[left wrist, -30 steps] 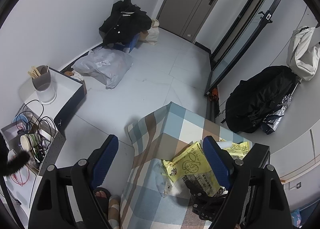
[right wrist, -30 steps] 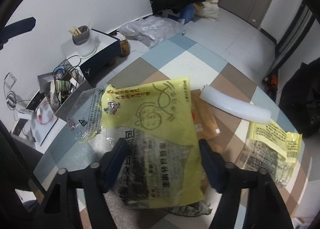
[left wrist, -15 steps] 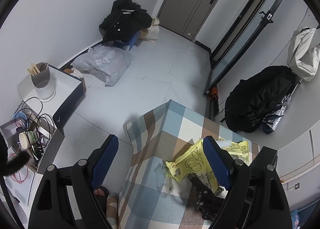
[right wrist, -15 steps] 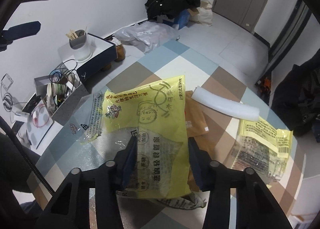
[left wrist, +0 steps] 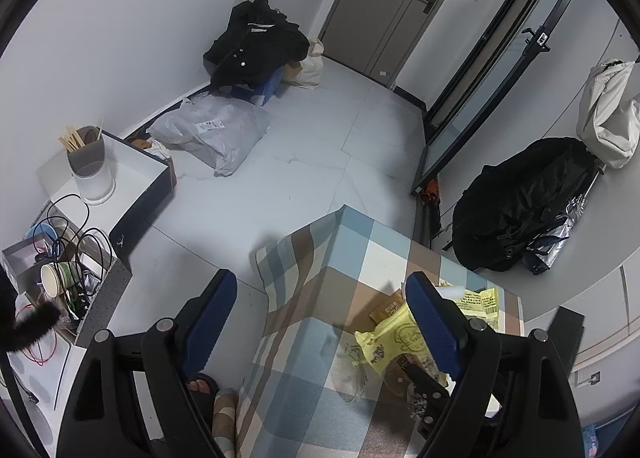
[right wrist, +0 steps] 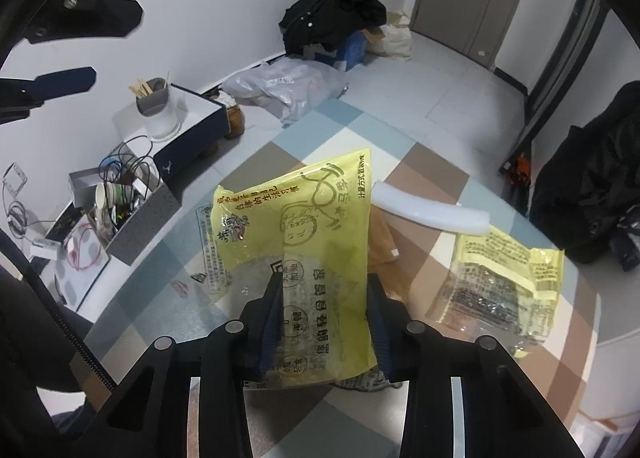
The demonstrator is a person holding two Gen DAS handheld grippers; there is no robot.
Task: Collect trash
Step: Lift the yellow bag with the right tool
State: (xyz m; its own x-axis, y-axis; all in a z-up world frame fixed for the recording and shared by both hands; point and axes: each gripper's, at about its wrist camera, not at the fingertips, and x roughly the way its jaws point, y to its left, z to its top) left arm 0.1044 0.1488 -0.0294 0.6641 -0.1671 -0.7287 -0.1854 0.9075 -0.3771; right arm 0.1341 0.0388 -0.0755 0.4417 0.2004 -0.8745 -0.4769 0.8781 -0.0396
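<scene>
Pinching yellow wrapper (right wrist: 296, 226), right hand-held gripper (right wrist: 325, 290), jaws closing

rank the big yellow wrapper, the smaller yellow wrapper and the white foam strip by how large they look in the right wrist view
1. Big yellow wrapper, clearly largest, though it is lifted nearer the camera.
2. Smaller yellow wrapper.
3. White foam strip, smallest; it also lies farther off.

The checked table (right wrist: 420, 162) bears two yellow wrappers (right wrist: 304, 226) (right wrist: 508, 278), one white foam tube (right wrist: 432, 214) and one brown packet (right wrist: 382, 238).
</scene>
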